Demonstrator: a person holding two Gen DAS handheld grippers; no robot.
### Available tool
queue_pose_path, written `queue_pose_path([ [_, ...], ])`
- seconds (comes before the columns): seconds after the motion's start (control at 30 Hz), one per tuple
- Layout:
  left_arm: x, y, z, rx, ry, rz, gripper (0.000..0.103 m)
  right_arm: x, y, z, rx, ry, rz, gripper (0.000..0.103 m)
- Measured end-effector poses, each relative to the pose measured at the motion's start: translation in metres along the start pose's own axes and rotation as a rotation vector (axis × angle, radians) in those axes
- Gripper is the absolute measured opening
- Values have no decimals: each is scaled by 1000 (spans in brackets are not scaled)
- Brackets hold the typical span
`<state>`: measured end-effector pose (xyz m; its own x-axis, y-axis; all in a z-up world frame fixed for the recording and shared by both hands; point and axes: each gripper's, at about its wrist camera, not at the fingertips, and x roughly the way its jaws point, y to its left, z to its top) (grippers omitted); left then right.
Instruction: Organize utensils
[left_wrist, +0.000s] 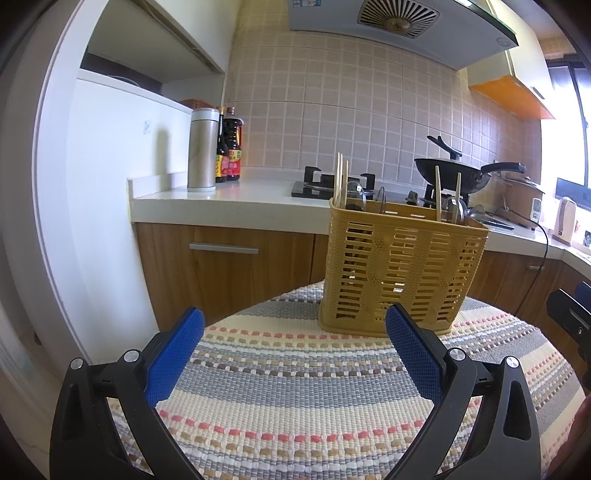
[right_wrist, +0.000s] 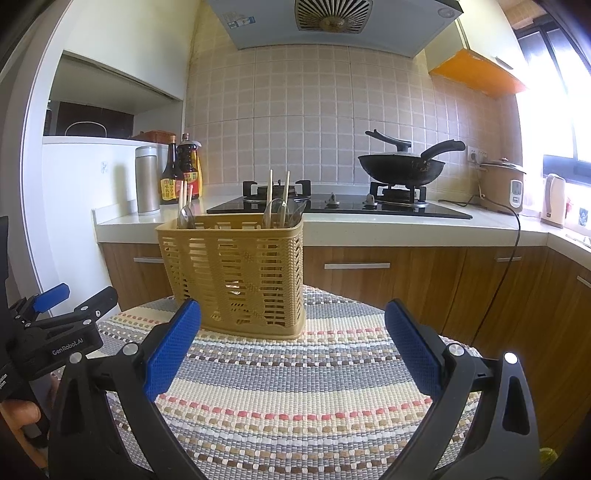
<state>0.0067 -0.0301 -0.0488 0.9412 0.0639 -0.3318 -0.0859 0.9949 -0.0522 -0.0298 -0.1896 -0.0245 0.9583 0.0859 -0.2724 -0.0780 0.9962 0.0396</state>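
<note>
A yellow slotted utensil basket (left_wrist: 400, 266) stands upright on a striped woven mat (left_wrist: 288, 387). Wooden chopsticks (left_wrist: 341, 181) and clear plastic spoons (left_wrist: 452, 210) stick up from it. My left gripper (left_wrist: 293, 343) is open and empty, just in front of the basket, low over the mat. In the right wrist view the basket (right_wrist: 236, 273) stands ahead and left of centre, with chopsticks (right_wrist: 277, 195) and spoons (right_wrist: 186, 218) in it. My right gripper (right_wrist: 291, 339) is open and empty in front of it. The left gripper (right_wrist: 66, 310) shows at the left edge there.
Behind the mat runs a white kitchen counter (right_wrist: 369, 225) with a gas hob (right_wrist: 340, 206), a black wok (right_wrist: 402, 166), a steel flask (right_wrist: 147, 181), sauce bottles (right_wrist: 181, 173), a rice cooker (right_wrist: 504, 184) and a kettle (right_wrist: 554, 201). Wooden cabinets (right_wrist: 369, 273) stand below. A cord (right_wrist: 506, 266) hangs down.
</note>
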Motion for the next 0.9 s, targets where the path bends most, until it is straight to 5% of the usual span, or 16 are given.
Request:
queue_pose_path([
  [0.9,-4,-6,-1,36,-20,8,95,3,-3,0,11,18,0,95],
])
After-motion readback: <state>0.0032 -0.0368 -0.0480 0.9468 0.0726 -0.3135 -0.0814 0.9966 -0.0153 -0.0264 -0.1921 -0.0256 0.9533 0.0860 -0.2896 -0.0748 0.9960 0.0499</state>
